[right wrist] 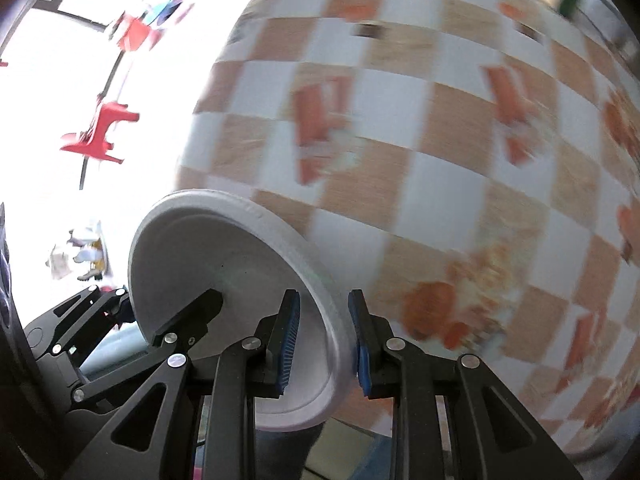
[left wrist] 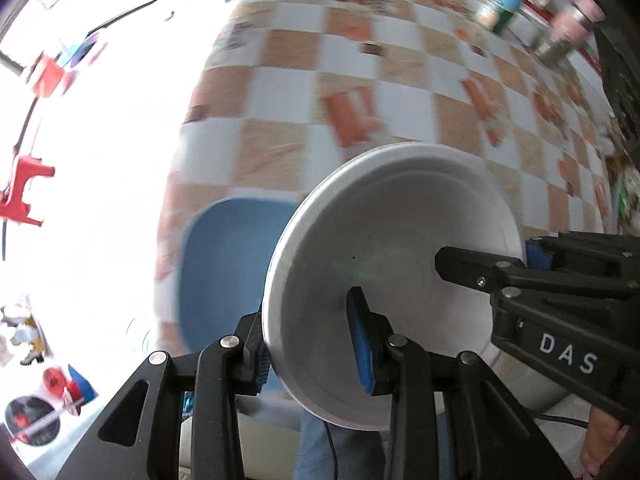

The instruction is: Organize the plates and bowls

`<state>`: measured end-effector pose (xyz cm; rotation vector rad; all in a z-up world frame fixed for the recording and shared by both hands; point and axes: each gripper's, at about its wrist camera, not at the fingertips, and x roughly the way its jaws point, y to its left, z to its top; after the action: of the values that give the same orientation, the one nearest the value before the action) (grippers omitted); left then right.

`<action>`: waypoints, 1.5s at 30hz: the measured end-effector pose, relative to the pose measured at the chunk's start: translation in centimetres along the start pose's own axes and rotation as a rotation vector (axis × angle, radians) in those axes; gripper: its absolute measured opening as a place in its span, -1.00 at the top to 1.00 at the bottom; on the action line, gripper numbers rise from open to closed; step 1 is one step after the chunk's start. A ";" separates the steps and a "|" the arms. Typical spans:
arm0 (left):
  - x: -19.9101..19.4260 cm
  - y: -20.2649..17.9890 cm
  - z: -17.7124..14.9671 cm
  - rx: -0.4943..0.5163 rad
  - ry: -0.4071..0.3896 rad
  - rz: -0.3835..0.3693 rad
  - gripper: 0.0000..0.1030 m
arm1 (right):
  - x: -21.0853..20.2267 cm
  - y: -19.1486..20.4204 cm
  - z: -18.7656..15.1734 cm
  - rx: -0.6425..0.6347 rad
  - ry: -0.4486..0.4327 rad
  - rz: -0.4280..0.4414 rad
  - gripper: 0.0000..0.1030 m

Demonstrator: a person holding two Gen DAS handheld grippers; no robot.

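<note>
Your left gripper (left wrist: 312, 348) pinched the near rim of the white plate (left wrist: 384, 240), tilted up above the checkered table (left wrist: 280, 92) by a blue tray (left wrist: 224, 272). Your right gripper (right wrist: 323, 342) pinched its other rim.

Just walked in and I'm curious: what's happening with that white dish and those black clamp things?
A person is holding a two-finger gripper in each hand, and both are on one white plate, lifted and tilted above a checkered tablecloth. The left gripper pinches one side of its rim; the right gripper straddles the opposite side. A blue dish lies on the table behind it. Both views are motion-blurred.
</note>
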<state>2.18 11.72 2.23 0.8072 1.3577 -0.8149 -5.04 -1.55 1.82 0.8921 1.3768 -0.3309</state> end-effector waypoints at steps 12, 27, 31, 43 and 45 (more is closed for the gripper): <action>1.7 7.4 -2.2 -0.148 0.027 0.027 0.27 | 5.7 6.4 0.4 -0.147 0.061 -0.013 0.46; 1.2 9.0 -3.8 -0.186 -0.021 0.045 -0.55 | 4.5 6.8 0.4 -0.137 0.027 0.040 -0.38; 0.7 9.1 -3.7 -0.196 -0.021 0.037 -0.64 | 3.3 5.9 0.3 -0.119 -0.002 0.029 -0.43; 0.4 6.3 -2.6 -0.120 -0.008 0.020 -1.00 | 0.7 2.1 -1.5 -0.088 -0.106 -0.068 -0.98; 0.3 5.9 -2.5 -0.115 -0.008 0.028 -1.00 | 0.8 2.0 -1.7 -0.078 -0.094 -0.059 -0.98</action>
<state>6.05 16.84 1.95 0.7309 1.3708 -0.7114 -4.74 1.16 1.91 0.7639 1.3219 -0.3572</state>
